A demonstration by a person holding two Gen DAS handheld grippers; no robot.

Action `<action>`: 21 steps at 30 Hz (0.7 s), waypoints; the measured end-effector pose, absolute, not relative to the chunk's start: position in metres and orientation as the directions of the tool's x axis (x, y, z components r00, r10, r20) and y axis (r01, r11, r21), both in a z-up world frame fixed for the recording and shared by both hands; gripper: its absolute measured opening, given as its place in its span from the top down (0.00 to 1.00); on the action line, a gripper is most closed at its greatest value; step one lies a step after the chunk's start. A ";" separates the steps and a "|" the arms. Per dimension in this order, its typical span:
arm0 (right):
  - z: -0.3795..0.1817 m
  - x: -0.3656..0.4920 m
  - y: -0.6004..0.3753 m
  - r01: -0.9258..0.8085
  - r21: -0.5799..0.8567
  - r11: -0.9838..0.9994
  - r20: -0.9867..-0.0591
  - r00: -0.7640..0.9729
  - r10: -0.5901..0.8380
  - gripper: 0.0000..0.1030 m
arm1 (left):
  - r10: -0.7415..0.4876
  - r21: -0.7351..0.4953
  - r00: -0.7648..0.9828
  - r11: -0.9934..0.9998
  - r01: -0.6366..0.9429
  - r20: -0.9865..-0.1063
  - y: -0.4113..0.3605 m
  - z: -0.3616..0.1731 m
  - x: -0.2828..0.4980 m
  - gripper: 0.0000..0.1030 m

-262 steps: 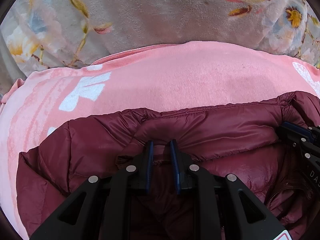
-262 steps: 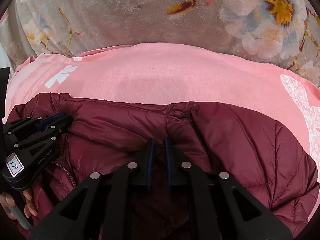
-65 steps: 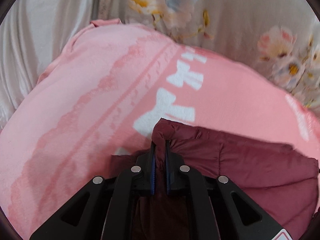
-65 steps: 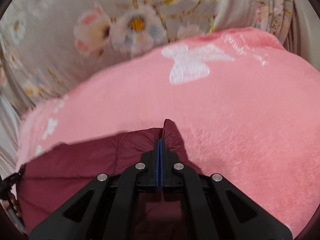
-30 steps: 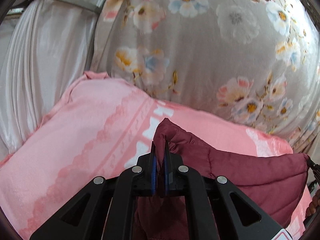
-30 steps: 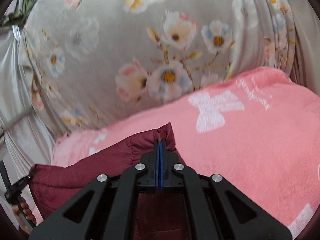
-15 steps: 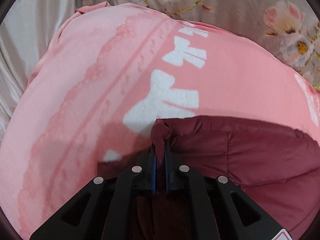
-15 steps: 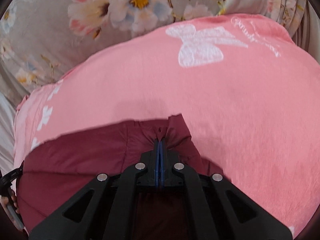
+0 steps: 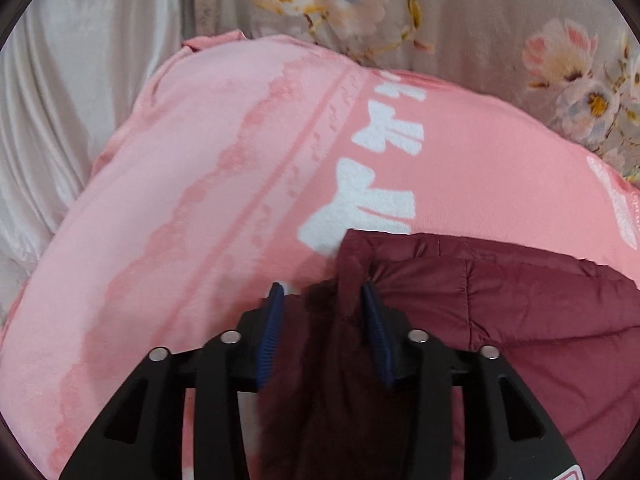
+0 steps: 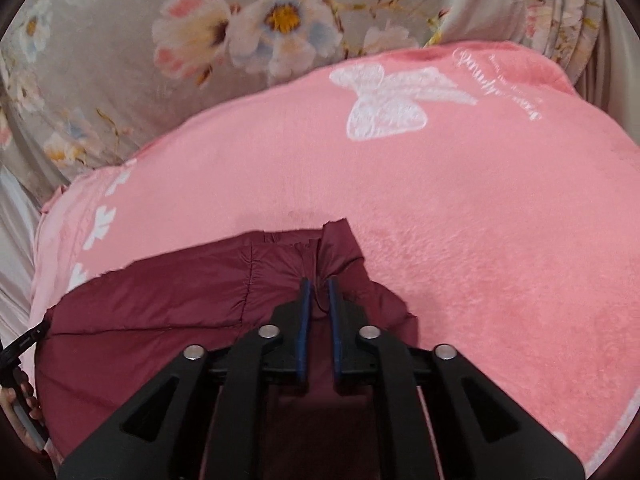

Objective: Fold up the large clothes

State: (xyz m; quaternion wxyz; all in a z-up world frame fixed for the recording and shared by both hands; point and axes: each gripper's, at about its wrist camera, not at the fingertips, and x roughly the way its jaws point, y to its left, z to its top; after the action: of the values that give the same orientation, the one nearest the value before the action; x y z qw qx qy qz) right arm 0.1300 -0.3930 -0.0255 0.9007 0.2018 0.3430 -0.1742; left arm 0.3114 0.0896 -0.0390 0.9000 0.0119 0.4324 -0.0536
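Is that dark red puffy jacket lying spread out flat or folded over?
Folded over, it seems: the jacket lies as a compact doubled slab on the pink blanket; no sleeves show. The near part is hidden.

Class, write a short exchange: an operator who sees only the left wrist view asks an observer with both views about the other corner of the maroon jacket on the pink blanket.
Operator: My left tool has just been opening, with a fold of the jacket between its jaws. And the right tool?
Observer: The right tool has just been opening too. Its jaws stand slightly apart at the jacket's corner and do not pinch it.
Operator: Where does that corner lie?
Observer: On the pink blanket, well short of a large white bow print.
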 end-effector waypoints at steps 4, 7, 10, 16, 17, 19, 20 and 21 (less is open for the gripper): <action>0.011 0.125 -0.371 0.396 0.219 0.891 -0.649 0.741 -0.170 0.86 | -0.027 0.061 0.681 0.993 0.104 -0.732 0.091 0.004 0.297 0.61; 0.024 0.146 -0.337 0.305 0.228 0.925 -0.647 0.758 -0.090 0.86 | -0.053 0.086 0.723 0.984 0.154 -0.689 0.062 0.033 0.288 0.61; 0.021 0.174 -0.298 0.222 0.217 0.951 -0.660 0.750 -0.025 0.86 | -0.162 0.032 0.705 0.967 0.253 -0.690 0.019 0.048 0.280 0.61; -0.019 0.217 -0.247 0.143 0.174 0.974 -0.728 0.685 0.029 0.86 | -0.272 -0.047 0.567 0.924 0.378 -0.777 -0.062 0.000 0.279 0.61; -0.026 0.222 -0.244 0.145 0.157 0.977 -0.736 0.677 0.017 0.86 | -0.264 -0.042 0.557 0.925 0.378 -0.787 -0.071 -0.012 0.279 0.62; -0.041 0.230 -0.245 0.154 0.147 0.977 -0.753 0.658 0.009 0.86 | -0.241 -0.032 0.541 0.930 0.367 -0.805 -0.082 -0.035 0.285 0.62; -0.048 0.234 -0.248 0.163 0.162 0.973 -0.760 0.650 0.017 0.87 | -0.234 -0.036 0.538 0.935 0.353 -0.810 -0.083 -0.043 0.287 0.62; -0.052 0.236 -0.251 0.168 0.176 0.970 -0.762 0.647 0.026 0.88 | -0.231 -0.038 0.542 0.938 0.344 -0.808 -0.084 -0.048 0.290 0.62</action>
State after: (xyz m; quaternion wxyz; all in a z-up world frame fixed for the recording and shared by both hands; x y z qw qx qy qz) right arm 0.2356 -0.2508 -0.0521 0.9001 0.1160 0.4181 -0.0395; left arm 0.2897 -0.0835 -0.0482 0.8758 0.0626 0.4495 -0.1642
